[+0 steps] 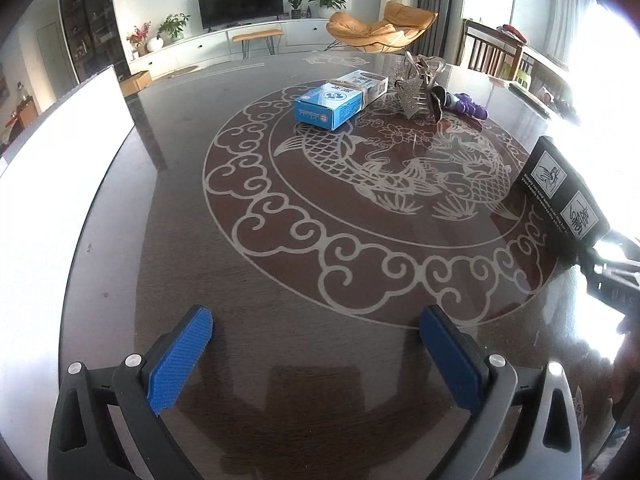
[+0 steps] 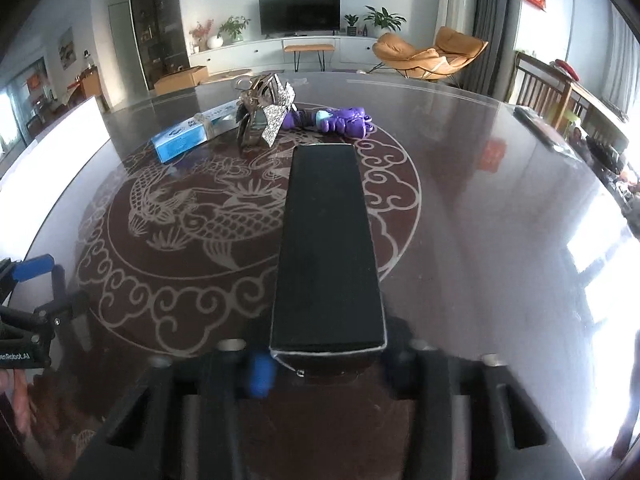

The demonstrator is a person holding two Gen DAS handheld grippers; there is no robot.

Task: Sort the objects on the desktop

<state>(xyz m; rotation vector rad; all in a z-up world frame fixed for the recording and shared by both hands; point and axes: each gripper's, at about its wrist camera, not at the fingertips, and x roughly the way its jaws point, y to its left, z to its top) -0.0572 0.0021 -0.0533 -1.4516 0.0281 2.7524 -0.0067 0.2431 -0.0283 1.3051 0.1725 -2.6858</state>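
Observation:
A long black box runs straight ahead in the right wrist view, its near end between the blurred fingers of my right gripper, which is shut on it. A blue pad sits against the box's left edge. The left wrist view shows the same box tilted at the right edge, with white warning labels. My left gripper is open over the dark table with nothing between its blue pads. A blue-and-white carton, a glittery silver clip and a purple toy lie at the far side.
The round table has a pale koi pattern under glass. A white panel stands along its left edge. A flat dark item lies near the right rim. Wooden chairs stand beyond the far right edge. The left gripper's blue pad shows at left.

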